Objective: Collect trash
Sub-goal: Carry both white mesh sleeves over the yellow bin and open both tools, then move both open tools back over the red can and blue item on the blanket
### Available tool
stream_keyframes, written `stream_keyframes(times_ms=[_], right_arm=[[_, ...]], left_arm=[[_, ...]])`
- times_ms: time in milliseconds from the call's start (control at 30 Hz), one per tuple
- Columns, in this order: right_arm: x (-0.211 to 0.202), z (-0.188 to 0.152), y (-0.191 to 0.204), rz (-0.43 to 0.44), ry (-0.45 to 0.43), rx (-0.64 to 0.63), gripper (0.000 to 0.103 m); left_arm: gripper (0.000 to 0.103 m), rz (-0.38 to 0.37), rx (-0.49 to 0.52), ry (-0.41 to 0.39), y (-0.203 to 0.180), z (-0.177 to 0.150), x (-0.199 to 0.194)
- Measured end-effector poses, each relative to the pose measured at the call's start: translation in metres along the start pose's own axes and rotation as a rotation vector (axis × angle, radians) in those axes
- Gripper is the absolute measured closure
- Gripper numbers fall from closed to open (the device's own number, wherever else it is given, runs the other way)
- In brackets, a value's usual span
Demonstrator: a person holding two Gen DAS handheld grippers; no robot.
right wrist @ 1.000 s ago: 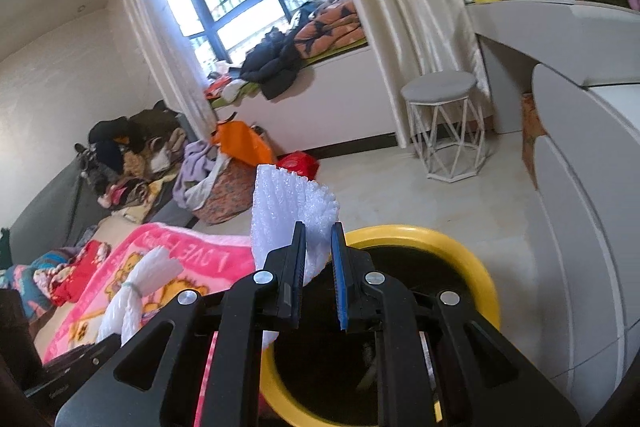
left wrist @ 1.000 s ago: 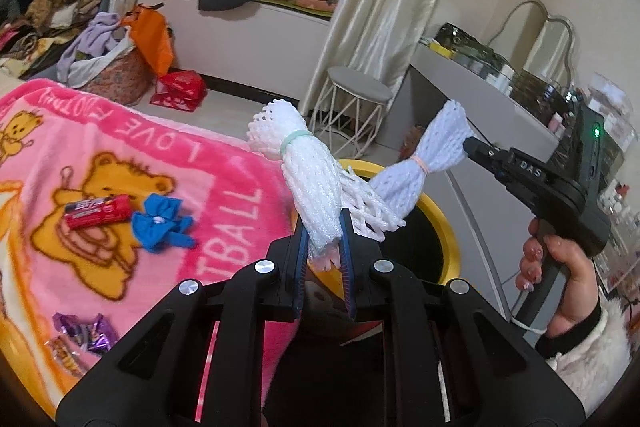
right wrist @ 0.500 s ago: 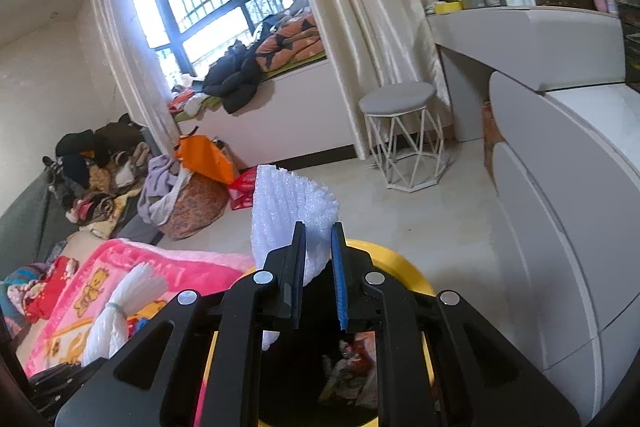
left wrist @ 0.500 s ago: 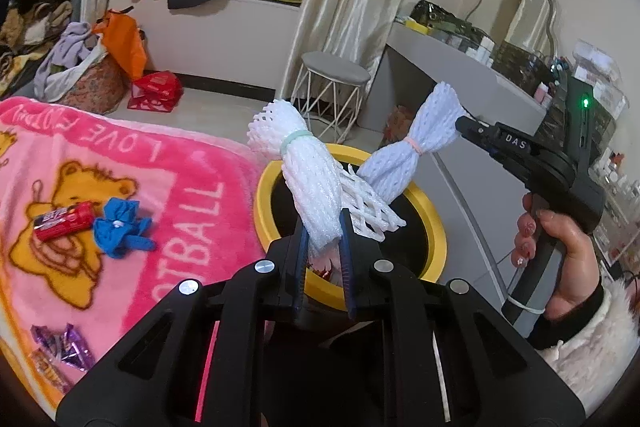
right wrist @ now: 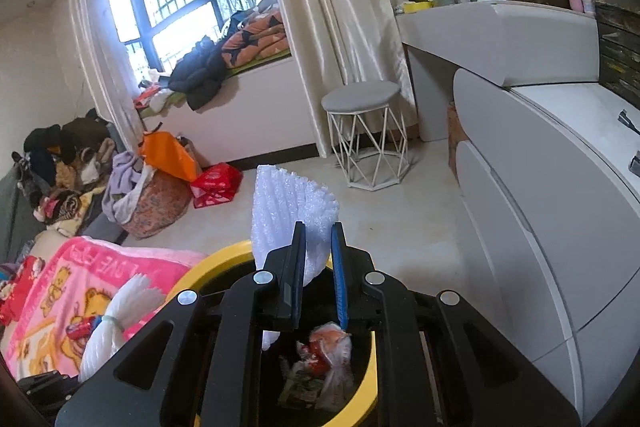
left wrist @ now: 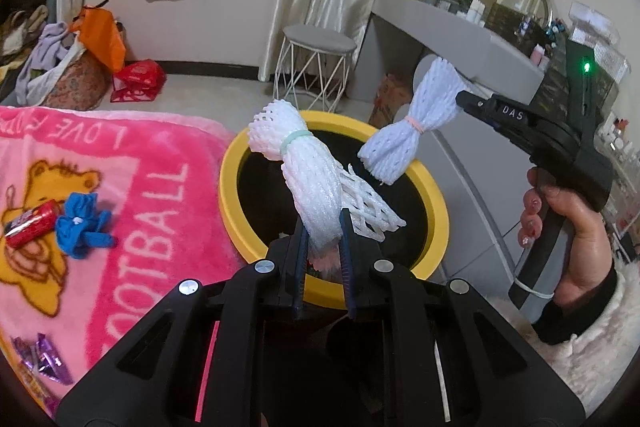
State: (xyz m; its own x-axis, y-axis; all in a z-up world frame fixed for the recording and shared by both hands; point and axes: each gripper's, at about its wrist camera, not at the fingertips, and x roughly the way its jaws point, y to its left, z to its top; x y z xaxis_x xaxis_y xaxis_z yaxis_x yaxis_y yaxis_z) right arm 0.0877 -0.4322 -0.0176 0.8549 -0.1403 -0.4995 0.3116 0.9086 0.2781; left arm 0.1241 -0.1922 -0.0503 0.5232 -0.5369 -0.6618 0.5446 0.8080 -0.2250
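Note:
My left gripper (left wrist: 323, 227) is shut on a white foam net bundle (left wrist: 312, 179) tied with a green band, and holds it upright over the near part of a yellow-rimmed bin (left wrist: 240, 163). In the left wrist view my right gripper (left wrist: 460, 99) comes in from the right, held by a hand (left wrist: 560, 219). It is shut on a second white foam net (left wrist: 408, 131) with a pink band, above the bin's far rim. The right wrist view shows the right gripper (right wrist: 318, 231) clamped on that foam net (right wrist: 292, 203) above the bin (right wrist: 212, 263), with trash (right wrist: 324, 355) lying inside.
A pink bear blanket (left wrist: 132, 195) lies left of the bin, with a red wrapper (left wrist: 30, 223), a blue scrap (left wrist: 82, 227) and purple wrappers (left wrist: 40, 359) on it. A grey dresser (right wrist: 540, 227) stands close on the right. A wire stool (left wrist: 316, 67) stands beyond the bin.
Both grippers have moved over the bin and sunk a little, each still clamped on its foam net. The bin's opening and the trash inside have come into view.

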Motion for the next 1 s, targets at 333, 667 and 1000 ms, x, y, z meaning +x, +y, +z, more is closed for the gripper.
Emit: stream_keyframes(times_ms=[333,667,1000], right_arm=[[0.016,-0.009,-0.001,0.004,0.049,-0.004,0.090],[0.029,-0.015,-0.002,0.052,0.092,0.009,0.053],[0.028,-0.017,0.005,0.076,0.098,0.026,0.032]], left_arm=[[0.092,-0.008,-0.003,0.068,0.001,0.002,0.035],[0.036,-0.033,-0.046,0.044,0.013,0.008,0.048],[0.011,0.036,-0.135,-0.033,0.029,0.000,0.010]])
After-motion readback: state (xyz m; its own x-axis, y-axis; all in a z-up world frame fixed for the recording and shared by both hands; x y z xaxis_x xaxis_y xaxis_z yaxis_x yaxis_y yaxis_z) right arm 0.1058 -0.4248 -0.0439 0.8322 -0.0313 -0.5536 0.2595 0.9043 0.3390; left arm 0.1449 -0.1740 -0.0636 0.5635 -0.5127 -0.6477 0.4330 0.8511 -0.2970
